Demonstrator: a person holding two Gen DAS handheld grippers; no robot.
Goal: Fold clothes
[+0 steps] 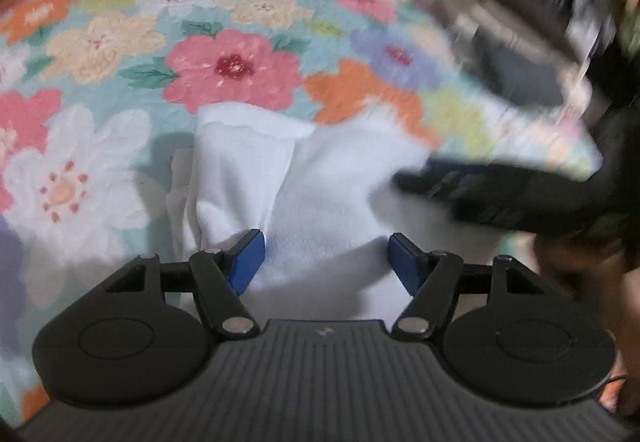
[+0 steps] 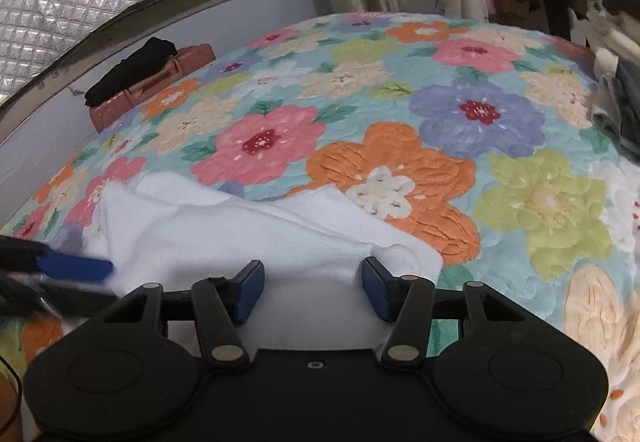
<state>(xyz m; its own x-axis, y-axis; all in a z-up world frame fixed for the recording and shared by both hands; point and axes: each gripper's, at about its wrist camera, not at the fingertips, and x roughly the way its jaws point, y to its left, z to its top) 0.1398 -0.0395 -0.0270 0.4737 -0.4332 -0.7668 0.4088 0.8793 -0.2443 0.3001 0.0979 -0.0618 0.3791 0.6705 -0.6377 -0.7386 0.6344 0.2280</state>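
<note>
While white garment (image 1: 304,181) lies partly folded on floral bed cover (image 1: 224,65), centre-low in both views, both tools poised directly over it. Left tool (image 1: 326,258): jaws wide, cloth beneath and between pads, not pinched. Right tool (image 2: 312,288): jaws moderately wide, over near edge of cloth, nothing clamped. Long axis of garment running lower left to right in right wrist view, across both tools. Right tool apparently nearer right-hand corner; left tool's blue pad visible at lower left. No containers seen. Next grasp judged to need cloth edge.
</note>
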